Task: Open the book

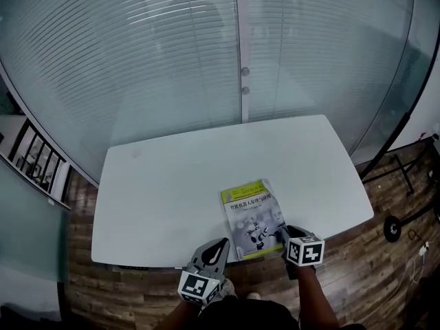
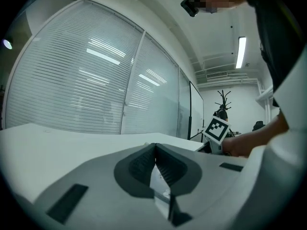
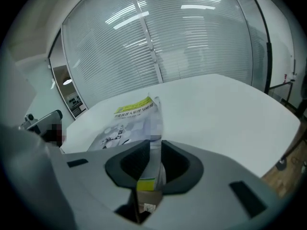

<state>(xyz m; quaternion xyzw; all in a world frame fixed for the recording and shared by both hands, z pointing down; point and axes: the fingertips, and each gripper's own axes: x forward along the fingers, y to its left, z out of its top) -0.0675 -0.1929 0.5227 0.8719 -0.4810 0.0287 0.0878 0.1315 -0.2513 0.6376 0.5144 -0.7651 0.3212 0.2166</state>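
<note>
1. Here, my right tongs (image 1: pixel 283 234) pinch the book (image 1: pixel 253 215) by its near right edge; it lies on the white table (image 1: pixel 172 184).
2. My left tongs (image 1: pixel 220 243) are pressed together, empty, just left of the book.

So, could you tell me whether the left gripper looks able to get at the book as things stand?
Probably yes: only bare table lies between the shut left gripper and the book, and the right gripper grips the opposite edge.
</note>
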